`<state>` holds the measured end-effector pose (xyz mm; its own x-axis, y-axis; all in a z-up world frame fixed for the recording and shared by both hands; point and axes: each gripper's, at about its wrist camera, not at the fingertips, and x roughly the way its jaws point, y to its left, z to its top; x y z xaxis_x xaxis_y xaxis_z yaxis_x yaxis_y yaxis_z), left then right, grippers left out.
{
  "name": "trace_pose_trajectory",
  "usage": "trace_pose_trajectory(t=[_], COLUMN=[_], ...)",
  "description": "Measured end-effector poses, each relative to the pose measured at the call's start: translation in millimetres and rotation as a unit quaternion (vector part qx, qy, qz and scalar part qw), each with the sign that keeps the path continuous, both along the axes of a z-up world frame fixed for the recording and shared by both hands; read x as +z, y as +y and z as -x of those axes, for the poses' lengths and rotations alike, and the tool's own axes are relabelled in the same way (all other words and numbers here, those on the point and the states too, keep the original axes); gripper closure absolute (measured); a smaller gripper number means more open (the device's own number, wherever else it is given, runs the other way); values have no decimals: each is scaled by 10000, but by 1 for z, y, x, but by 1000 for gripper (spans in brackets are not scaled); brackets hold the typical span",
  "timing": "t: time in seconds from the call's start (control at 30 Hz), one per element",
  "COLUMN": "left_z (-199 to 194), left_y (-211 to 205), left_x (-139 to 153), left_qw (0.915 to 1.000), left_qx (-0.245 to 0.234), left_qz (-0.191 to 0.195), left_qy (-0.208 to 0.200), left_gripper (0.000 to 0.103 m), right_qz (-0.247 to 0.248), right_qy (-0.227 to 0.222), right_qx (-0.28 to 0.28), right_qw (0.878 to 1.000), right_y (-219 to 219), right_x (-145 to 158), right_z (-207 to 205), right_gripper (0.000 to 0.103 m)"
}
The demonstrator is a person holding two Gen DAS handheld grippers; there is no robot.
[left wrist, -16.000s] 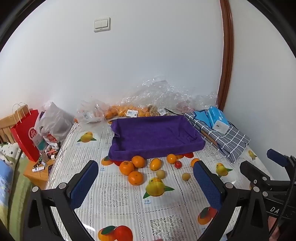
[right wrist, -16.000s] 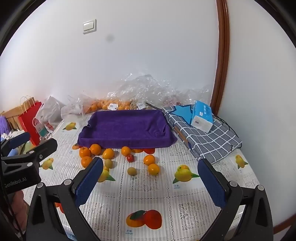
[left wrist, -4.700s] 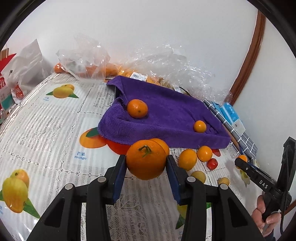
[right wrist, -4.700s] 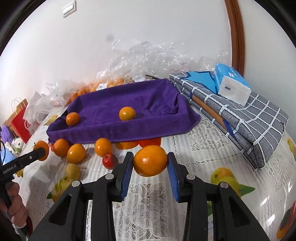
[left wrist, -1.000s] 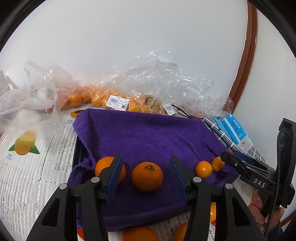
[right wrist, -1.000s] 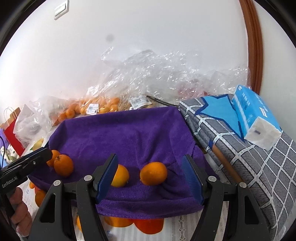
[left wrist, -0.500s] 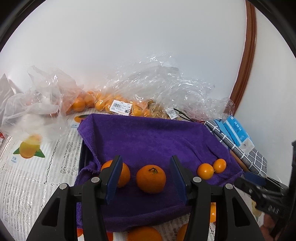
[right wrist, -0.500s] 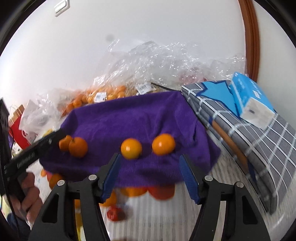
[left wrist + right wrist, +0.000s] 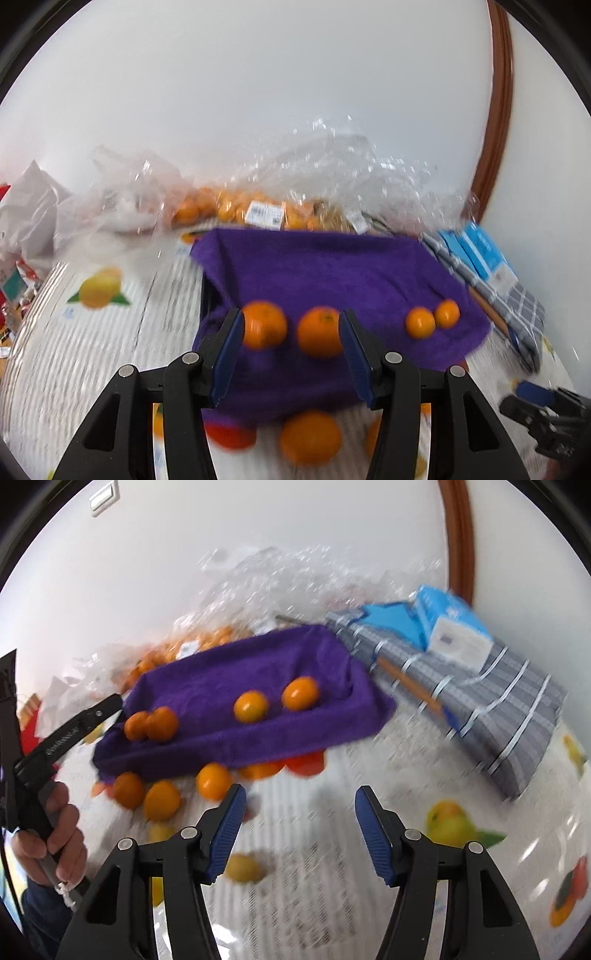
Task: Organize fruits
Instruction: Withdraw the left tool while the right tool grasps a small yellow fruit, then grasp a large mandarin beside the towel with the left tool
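Observation:
A tray lined with a purple towel (image 9: 332,266) holds several oranges: two at its left (image 9: 264,325) and two smaller ones at its right (image 9: 421,323). My left gripper (image 9: 290,354) is open and empty, just in front of the tray's near edge. My right gripper (image 9: 297,830) is open and empty, over the tablecloth in front of the tray (image 9: 236,686). Loose oranges (image 9: 214,781) and a small yellow fruit (image 9: 245,867) lie on the cloth before the tray. Both views are blurred.
Clear plastic bags with more oranges (image 9: 229,210) lie behind the tray against the wall. A folded checked cloth (image 9: 498,716) with a blue tissue pack (image 9: 450,627) lies right of the tray. The left hand and its gripper show at the right wrist view's left (image 9: 48,738).
Both grippers have pulled back from the tray, leaving their oranges on the purple towel. The right gripper has drawn back and down over the tablecloth.

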<state>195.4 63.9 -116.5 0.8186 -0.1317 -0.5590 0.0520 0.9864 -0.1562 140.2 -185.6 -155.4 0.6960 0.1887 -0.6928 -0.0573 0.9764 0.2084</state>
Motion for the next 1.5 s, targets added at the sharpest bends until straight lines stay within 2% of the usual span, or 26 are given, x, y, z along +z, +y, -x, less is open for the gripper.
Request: trace_pose_trajectory(t=[0.1, 0.23, 0.3, 0.47, 0.6, 0.73, 0.83, 0.93, 1.07, 1.13, 1.17, 1.23, 1.3, 1.4, 1.5], left_z=[27, 55, 63, 69, 65, 59, 47, 36, 23, 16, 13, 12, 16, 28, 34], left_y=[13, 31, 35, 35, 27, 26, 19, 4, -13, -21, -23, -23, -21, -9, 3], left_x=[-3, -15, -22, -28, -33, -36, -38, -38, -41, -46, -48, -49, -49, -43, -41], left_qw=[10000, 9992, 9988, 9975, 9980, 9967, 9938, 9959, 9957, 9938, 9926, 9922, 9928, 9943, 9938], left_qx=[39, 47, 94, 0, -82, -57, -235, -181, -225, -136, -117, -229, -288, -508, -397], left_qz=[12, 359, 446, 633, 452, 555, 744, 368, 3, -278, -347, -259, -127, 395, 764], left_qy=[27, 164, 203, 308, 428, 584, 793, 808, 893, 1070, 1162, 1194, 1156, 848, 703], left_gripper=[53, 53, 53, 54, 54, 54, 54, 53, 53, 53, 56, 64, 65, 65, 65], right_qz=[-70, -167, -163, 177, 172, 654, 845, 448, 413, 435, 464, 504, 510, 364, 195], right_qy=[6, 184, 294, 207, 155, -19, 87, 207, 159, 138, 124, 84, 8, -154, -253], right_qx=[156, 416, 489, 471, 549, 365, 313, 324, 333, 336, 339, 372, 400, 442, 346], right_qw=[9999, 9988, 9982, 9985, 9982, 9972, 9959, 9983, 9985, 9984, 9983, 9980, 9979, 9982, 9989], right_y=[8, 24, 30, 38, 31, 17, 5, -8, -10, -8, -7, -5, -4, -7, -14], right_x=[-9, -29, -37, -37, -36, -33, -37, -39, -40, -39, -39, -37, -35, -31, -28], right_z=[7, 11, 11, 13, 18, 21, 19, 18, 19, 20, 20, 21, 23, 26, 29], right_gripper=[45, 46, 56, 76, 76, 76, 76, 76, 77, 77, 77, 77, 77, 77, 77])
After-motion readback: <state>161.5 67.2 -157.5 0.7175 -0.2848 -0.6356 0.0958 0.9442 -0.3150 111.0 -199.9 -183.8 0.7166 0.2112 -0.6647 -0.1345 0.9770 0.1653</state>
